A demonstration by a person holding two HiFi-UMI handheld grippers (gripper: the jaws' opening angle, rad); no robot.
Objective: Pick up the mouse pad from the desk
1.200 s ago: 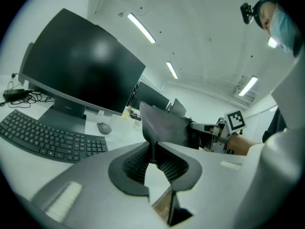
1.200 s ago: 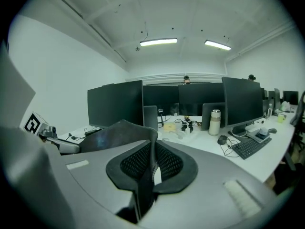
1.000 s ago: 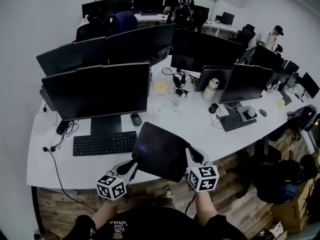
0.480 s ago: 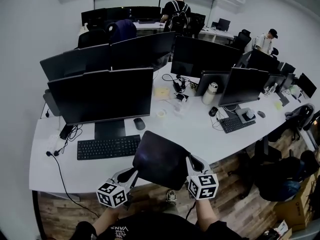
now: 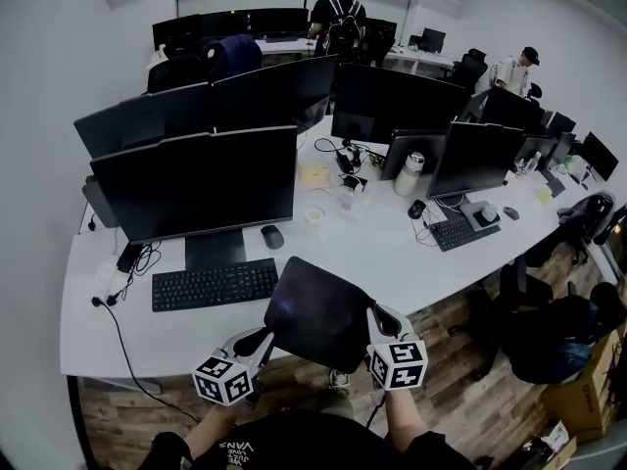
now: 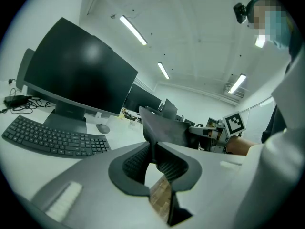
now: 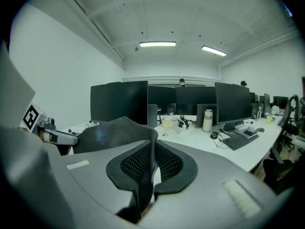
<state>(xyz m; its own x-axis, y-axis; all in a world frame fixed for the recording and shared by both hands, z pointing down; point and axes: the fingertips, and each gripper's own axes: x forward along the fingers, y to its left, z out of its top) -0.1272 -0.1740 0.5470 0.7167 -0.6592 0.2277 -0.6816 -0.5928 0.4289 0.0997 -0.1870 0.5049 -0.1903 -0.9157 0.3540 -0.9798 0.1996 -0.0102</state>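
The black mouse pad (image 5: 321,311) hangs in the air over the desk's front edge, tilted, its far corner toward the keyboard. My left gripper (image 5: 263,339) is shut on its near left corner and my right gripper (image 5: 377,318) is shut on its near right corner. In the left gripper view the mouse pad (image 6: 162,127) stands edge-on, pinched between the ribbed pads (image 6: 167,162). The right gripper view shows the mouse pad (image 7: 112,131) spreading to the left from between the pads (image 7: 138,162), with the other gripper's marker cube at the far left.
On the white desk (image 5: 387,253) stand a black keyboard (image 5: 215,284), a dark mouse (image 5: 272,236) and a big monitor (image 5: 196,184). Further right are more monitors, a second keyboard (image 5: 453,233) and a flask (image 5: 409,173). Persons (image 5: 336,18) are at the far desks.
Both grippers have carried the mouse pad a little nearer to me and slightly lower; it stays gripped at both near corners.
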